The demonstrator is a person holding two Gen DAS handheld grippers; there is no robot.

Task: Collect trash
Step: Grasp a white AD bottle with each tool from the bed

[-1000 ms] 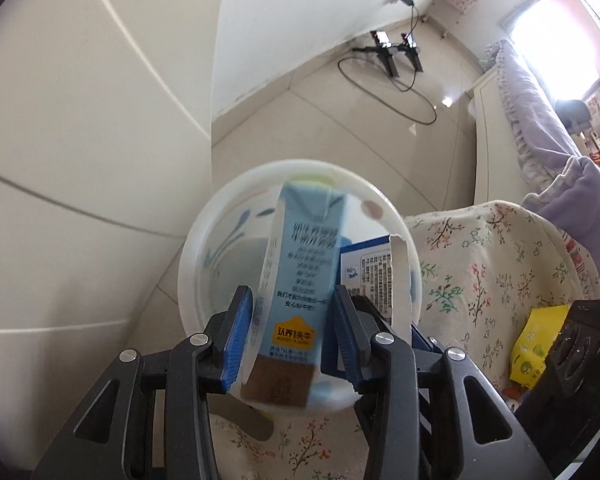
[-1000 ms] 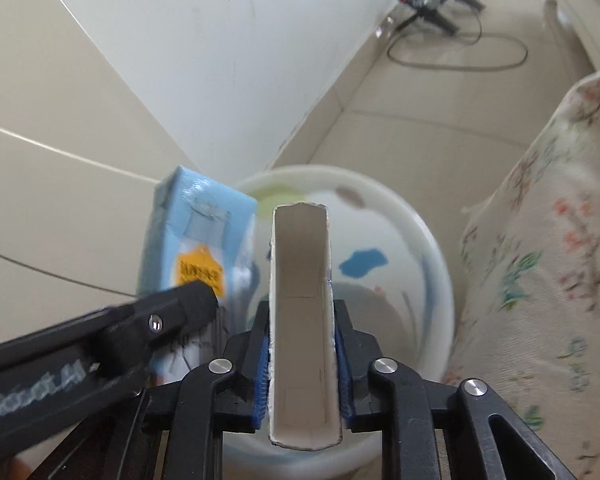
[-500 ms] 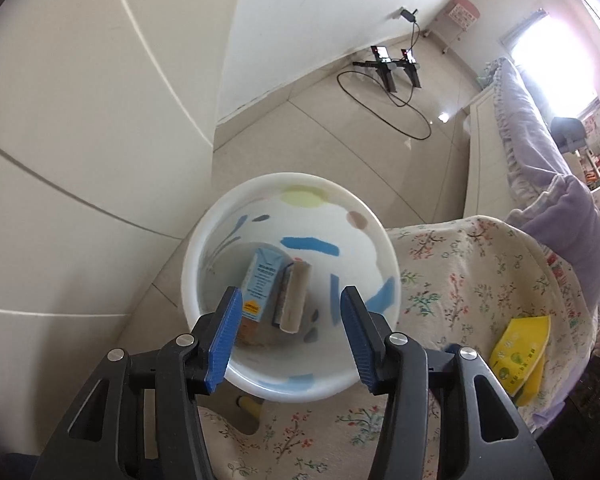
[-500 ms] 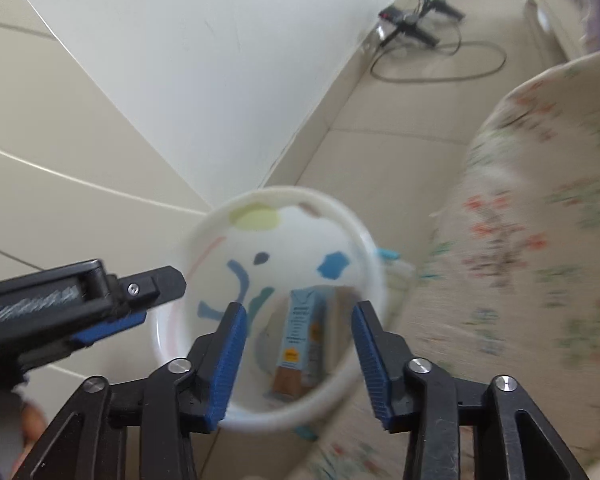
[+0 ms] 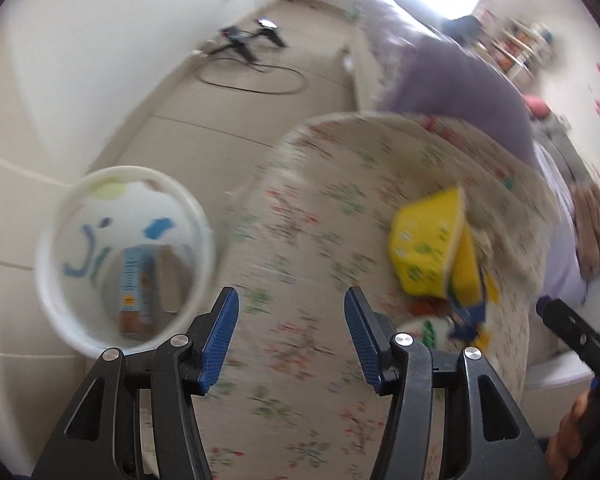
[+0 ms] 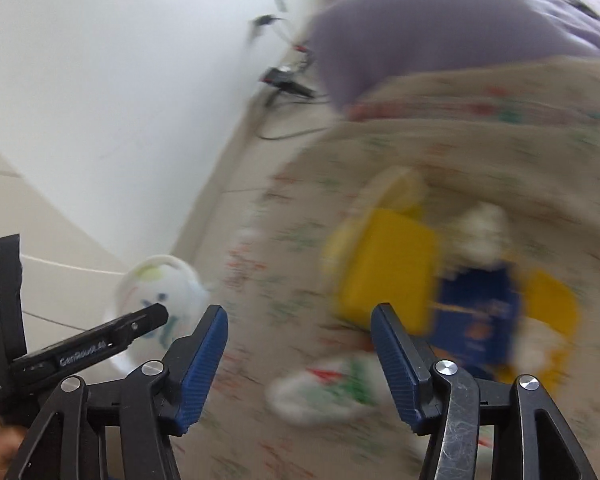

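Note:
A white bin with coloured marks stands on the floor beside the table; a blue carton and a brown-ended box lie inside it. The bin also shows in the right wrist view. On the floral tablecloth lie a yellow packet, a blue packet and a white wrapper with red and green print. My left gripper is open and empty above the cloth. My right gripper is open and empty, facing the trash pile. Both views are blurred.
A purple bedspread covers the bed behind the table. Black cables and a stand lie on the tiled floor by the white wall. The left gripper's body shows at the lower left of the right wrist view.
Both grippers opened and dropped the blue carton and the white box into the bin. Both have since swung right, from over the bin to over the table.

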